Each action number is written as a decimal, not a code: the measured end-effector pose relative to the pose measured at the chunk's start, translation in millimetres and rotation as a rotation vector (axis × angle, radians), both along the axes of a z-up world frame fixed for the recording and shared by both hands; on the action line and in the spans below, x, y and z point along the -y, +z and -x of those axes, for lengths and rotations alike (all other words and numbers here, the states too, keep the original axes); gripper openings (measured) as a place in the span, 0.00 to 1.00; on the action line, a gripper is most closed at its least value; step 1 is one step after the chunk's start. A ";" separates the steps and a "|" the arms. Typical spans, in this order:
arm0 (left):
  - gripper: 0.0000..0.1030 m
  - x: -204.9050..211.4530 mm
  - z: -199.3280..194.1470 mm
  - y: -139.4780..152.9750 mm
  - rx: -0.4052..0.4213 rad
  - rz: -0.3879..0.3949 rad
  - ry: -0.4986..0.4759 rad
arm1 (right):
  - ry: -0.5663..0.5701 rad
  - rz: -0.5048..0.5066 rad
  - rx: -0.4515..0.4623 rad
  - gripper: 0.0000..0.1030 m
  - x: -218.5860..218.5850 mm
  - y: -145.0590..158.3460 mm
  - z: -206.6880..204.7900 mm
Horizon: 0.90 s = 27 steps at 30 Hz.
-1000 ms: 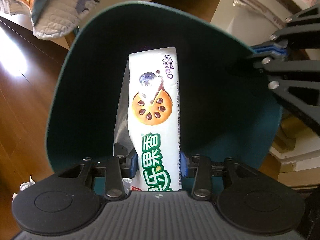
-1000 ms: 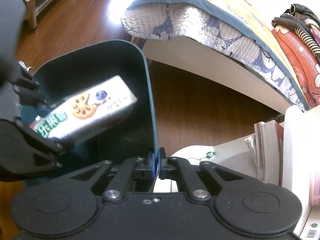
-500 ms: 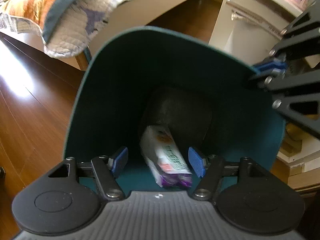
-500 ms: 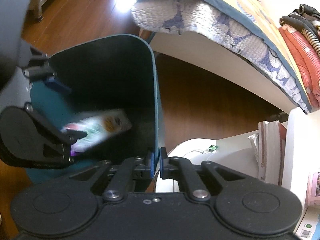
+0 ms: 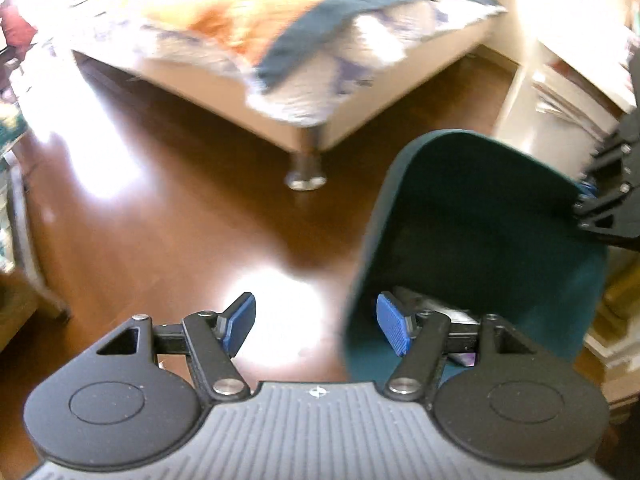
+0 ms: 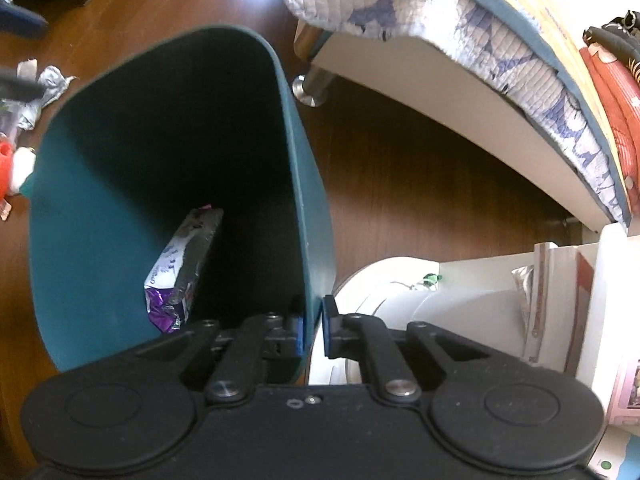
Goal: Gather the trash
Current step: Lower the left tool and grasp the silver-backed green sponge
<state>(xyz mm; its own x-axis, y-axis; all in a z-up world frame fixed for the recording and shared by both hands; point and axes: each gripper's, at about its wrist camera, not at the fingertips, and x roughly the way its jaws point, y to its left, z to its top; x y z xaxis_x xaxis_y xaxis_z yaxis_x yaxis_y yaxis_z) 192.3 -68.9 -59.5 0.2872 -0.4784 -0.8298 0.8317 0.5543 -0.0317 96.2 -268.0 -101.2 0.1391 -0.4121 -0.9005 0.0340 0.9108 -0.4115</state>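
A dark teal trash bin [image 6: 100, 216] stands on the wooden floor; it also shows in the left wrist view [image 5: 500, 248]. A white and purple snack wrapper [image 6: 182, 268] lies inside it against the wall. My right gripper [image 6: 313, 330] is shut on the bin's rim, one finger inside and one outside. My left gripper [image 5: 316, 326] is open and empty, its right fingertip [image 5: 394, 328] over the bin's left edge. More trash lies on the floor left of the bin: crumpled silver wrappers [image 6: 44, 88] and a red and white piece [image 6: 10, 168].
A bed with a quilted blanket [image 6: 460, 40] overhangs the floor behind the bin, on a metal leg [image 5: 306, 164]. White shelving with books [image 6: 560, 300] stands to the right. A round white object [image 6: 376, 292] sits beside the bin.
My left gripper opened and let go of the snack wrapper, which fell into the bin. The left gripper then swung left, away from the bin's middle. The right gripper kept its hold.
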 end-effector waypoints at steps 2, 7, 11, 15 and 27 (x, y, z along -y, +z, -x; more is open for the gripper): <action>0.64 -25.3 -13.7 -4.1 -0.005 -0.004 0.066 | -0.004 0.010 -0.006 0.07 2.0 -5.9 -1.0; 0.64 -82.3 -46.8 -37.8 -0.014 -0.070 0.228 | -0.042 0.032 0.035 0.04 4.4 -9.2 0.6; 0.64 -111.8 -64.4 -79.1 -0.024 -0.149 0.318 | -0.107 0.006 0.084 0.05 6.9 -4.7 -2.1; 0.64 -120.7 -62.1 -115.5 -0.089 -0.176 0.300 | -0.190 -0.025 0.099 0.05 14.1 0.8 -7.2; 0.63 -59.4 -9.1 -224.8 -0.115 -0.302 0.050 | -0.342 -0.081 0.136 0.06 10.9 10.5 -16.6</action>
<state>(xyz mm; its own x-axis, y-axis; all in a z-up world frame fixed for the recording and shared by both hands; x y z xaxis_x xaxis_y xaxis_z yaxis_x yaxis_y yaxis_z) 201.4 -9.5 -284.3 0.2000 -0.1936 -0.9605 0.8036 0.5932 0.0478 112.7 -278.9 -90.7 0.1264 -0.3834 -0.9149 0.3915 0.8667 -0.3091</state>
